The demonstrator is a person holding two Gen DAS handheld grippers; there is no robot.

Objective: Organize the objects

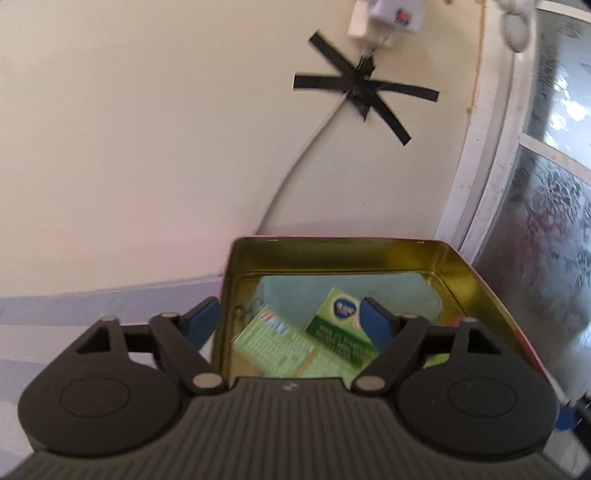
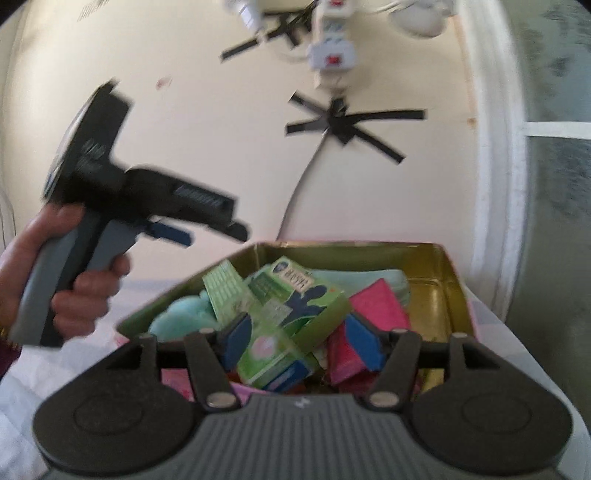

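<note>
1. Tin box: an open rectangular box with a gold inner wall, set near a cream wall with a window to the right. In the left wrist view the same tin box is seen from just above its near rim.
2. Green carton: laid tilted on top of the pile inside the tin box, partly over a second pale green carton. In the left wrist view the green carton is seen resting over the pale printed one.
3. Pink packets: lodged in the right part of the box, beneath and beside the green carton.
4. Pale blue soft item: tucked at the left of the box; its kind cannot be told.
5. Right gripper: held over the near rim, fingers released, standing either side of the green carton's near end; no pressing contact is seen.
6. Left gripper: fingers released, nothing grasped; the left finger is outside the box wall, the right one inside. From the right wrist view the left gripper is seen held in a hand, left of the box.
7. Wall fittings: black tape crossed over a white cable, below white plugs.
</note>
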